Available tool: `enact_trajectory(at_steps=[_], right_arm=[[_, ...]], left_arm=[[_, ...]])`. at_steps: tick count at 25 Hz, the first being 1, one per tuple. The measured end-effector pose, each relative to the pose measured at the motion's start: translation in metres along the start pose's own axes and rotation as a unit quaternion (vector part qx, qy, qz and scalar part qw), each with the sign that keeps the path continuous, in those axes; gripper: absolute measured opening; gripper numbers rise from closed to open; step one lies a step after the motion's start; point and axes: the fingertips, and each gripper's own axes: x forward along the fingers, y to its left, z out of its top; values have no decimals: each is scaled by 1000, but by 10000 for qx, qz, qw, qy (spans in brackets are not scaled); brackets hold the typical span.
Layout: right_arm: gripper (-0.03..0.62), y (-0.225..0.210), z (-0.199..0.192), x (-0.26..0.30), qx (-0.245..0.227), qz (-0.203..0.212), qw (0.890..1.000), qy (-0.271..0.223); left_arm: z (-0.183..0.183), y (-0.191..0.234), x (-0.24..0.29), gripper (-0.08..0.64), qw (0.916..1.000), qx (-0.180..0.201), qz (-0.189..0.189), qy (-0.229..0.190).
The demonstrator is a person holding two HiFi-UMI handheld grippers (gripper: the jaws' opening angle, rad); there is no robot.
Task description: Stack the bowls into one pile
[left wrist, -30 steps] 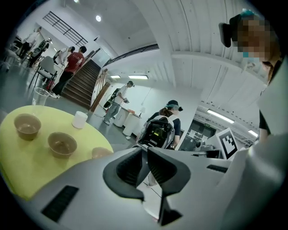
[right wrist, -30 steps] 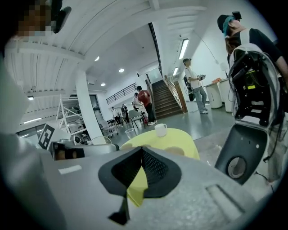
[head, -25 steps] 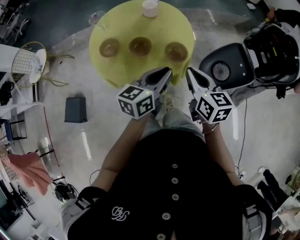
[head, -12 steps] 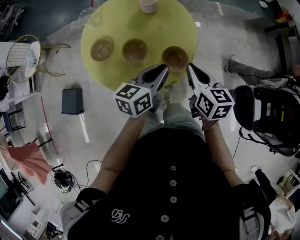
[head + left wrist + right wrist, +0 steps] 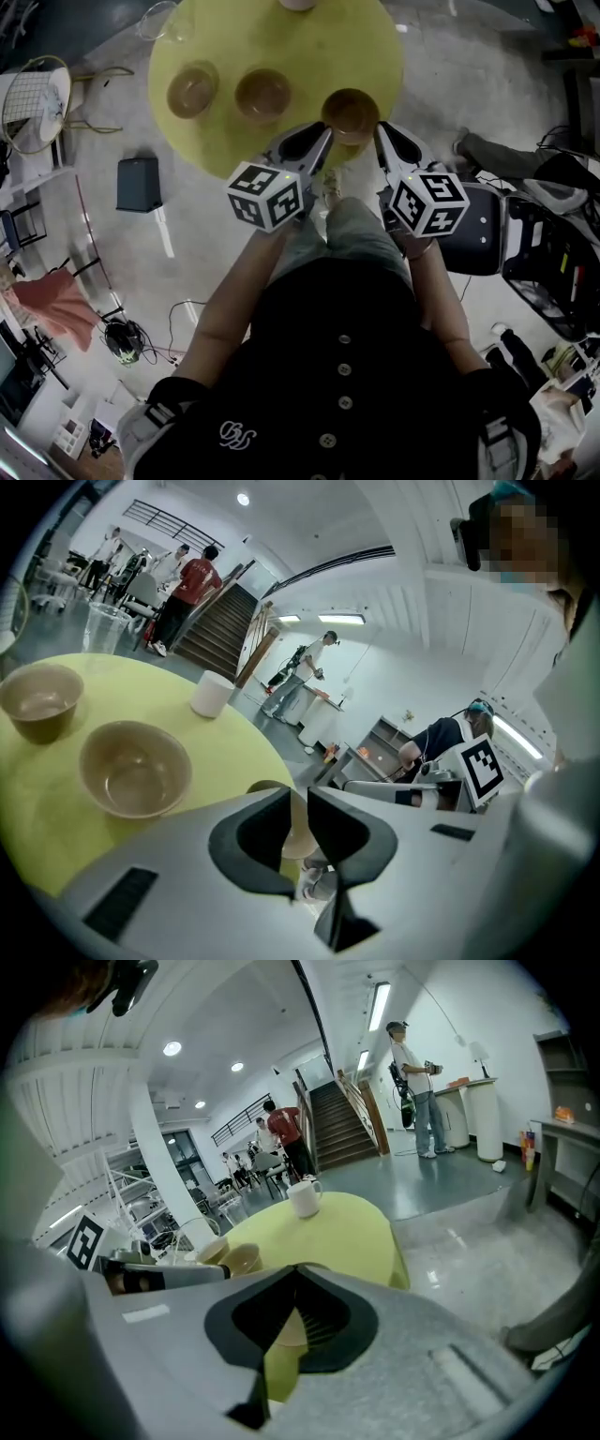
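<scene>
Three brown bowls stand in a row on the round yellow table [image 5: 281, 47]: a left bowl [image 5: 192, 89], a middle bowl [image 5: 262, 94] and a right bowl [image 5: 350, 111] near the front edge. My left gripper [image 5: 325, 131] hovers just left of the right bowl, and my right gripper [image 5: 380, 131] hovers just right of it. The left gripper view shows the left bowl [image 5: 39, 700] and the middle bowl [image 5: 136, 768]; the left gripper [image 5: 298, 794] has its jaws narrowly parted and empty. In the right gripper view the right gripper [image 5: 298, 1267] is shut and empty.
A white cup [image 5: 298, 4] and a clear glass [image 5: 159, 19] stand at the table's far side. On the floor are a dark bin [image 5: 139, 183], a wire basket [image 5: 33, 98] and cables. A black chair [image 5: 487, 230] stands at the right. People stand by stairs [image 5: 337, 1129].
Both grippers have moved forward and down to the table's near edge, now flanking the right bowl. The table has drawn closer in the head view.
</scene>
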Motion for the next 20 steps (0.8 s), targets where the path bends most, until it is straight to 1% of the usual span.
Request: enact_trajectory(at_steps=[4,9,14,17,20], right_arm=[[5,-3,-8,4,14,-3,9999,114],[8,-13,-17,6,31,-32,9999,120],[9,-16,-27,10,118,2,9995,277],[57,-19,-35,17,181,30,9992,358],[64,-22,-39,19,211,43,9988,435]], left_arm=[[-8,8,1,46,9999,-94,125,65],[-21,15,7,46,9995,-216,218,116],[-27,24,7,46,9986,-335,383,130],[-33,31,8,47,9980,-386,496,119],[-37,32,7,48,9971,-450,605,138]])
